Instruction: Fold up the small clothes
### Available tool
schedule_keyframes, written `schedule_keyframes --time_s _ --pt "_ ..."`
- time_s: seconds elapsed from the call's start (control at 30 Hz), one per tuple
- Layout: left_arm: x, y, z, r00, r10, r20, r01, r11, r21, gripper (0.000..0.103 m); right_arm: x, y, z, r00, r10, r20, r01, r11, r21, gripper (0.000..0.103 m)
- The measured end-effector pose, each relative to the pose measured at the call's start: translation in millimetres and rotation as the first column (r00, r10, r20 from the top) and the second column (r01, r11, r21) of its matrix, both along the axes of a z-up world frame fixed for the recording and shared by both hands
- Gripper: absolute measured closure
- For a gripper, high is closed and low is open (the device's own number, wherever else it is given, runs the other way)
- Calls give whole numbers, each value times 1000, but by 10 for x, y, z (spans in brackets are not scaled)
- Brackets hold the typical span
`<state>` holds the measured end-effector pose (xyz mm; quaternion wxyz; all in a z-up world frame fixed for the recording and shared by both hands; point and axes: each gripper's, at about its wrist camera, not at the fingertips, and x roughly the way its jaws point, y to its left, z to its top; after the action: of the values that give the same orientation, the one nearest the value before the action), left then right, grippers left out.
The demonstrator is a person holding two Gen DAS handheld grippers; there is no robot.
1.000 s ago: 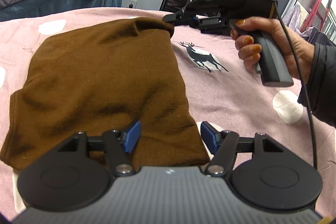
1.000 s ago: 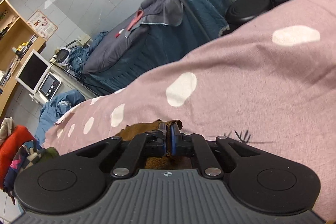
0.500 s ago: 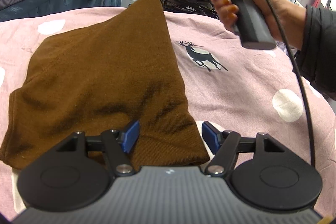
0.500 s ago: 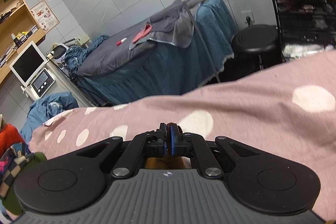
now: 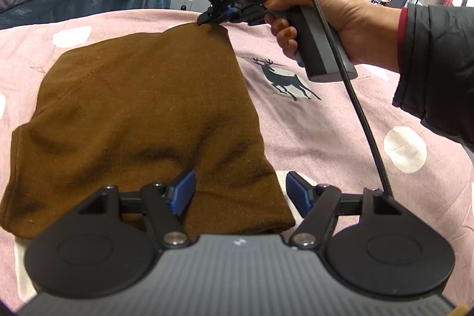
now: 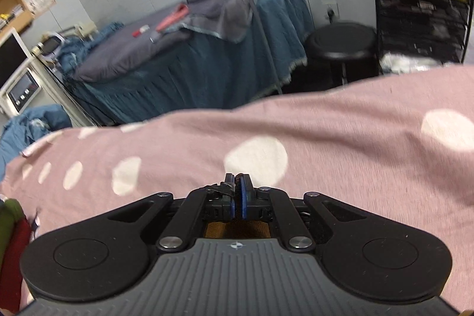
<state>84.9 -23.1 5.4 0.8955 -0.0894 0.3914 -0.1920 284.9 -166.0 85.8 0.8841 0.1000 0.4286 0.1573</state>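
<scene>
Since the earlier frames the right hand-held gripper [image 5: 207,17] has carried the far corner of the brown garment [image 5: 142,120] up and set it back down farther out, drawing the cloth flat. Its jaws are opening now, with the corner between them, probably to let it go. The left hand-held gripper [image 5: 238,191] stands apart, straddling the garment's near edge without pinching, likely readying for the fold. The garment lies spread on the pink spotted bed cover [image 5: 340,120].
</scene>
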Motion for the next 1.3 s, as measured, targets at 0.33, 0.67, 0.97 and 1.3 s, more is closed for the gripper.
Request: schedule_keyframes --time_s 0.33,0.67,0.97,1.3 --pt "20 -54 -8 1000 1 1 -1 1000 1 29 -411 -95 425 990 111 84 -122 982 146 58" --pt "-14 -16 14 1000 0 -8 0 1000 -2 25 -485 -238 -141 994 -35 -103 48 991 129 60" --pt "-325 442 254 995 92 33 -87 987 -137 20 -1012 -370 268 1000 -14 -22 19 960 279 34" --pt "-849 1430 136 940 340 -31 -340 926 -166 25 -1824 -590 109 998 13 -62 6 952 305 7"
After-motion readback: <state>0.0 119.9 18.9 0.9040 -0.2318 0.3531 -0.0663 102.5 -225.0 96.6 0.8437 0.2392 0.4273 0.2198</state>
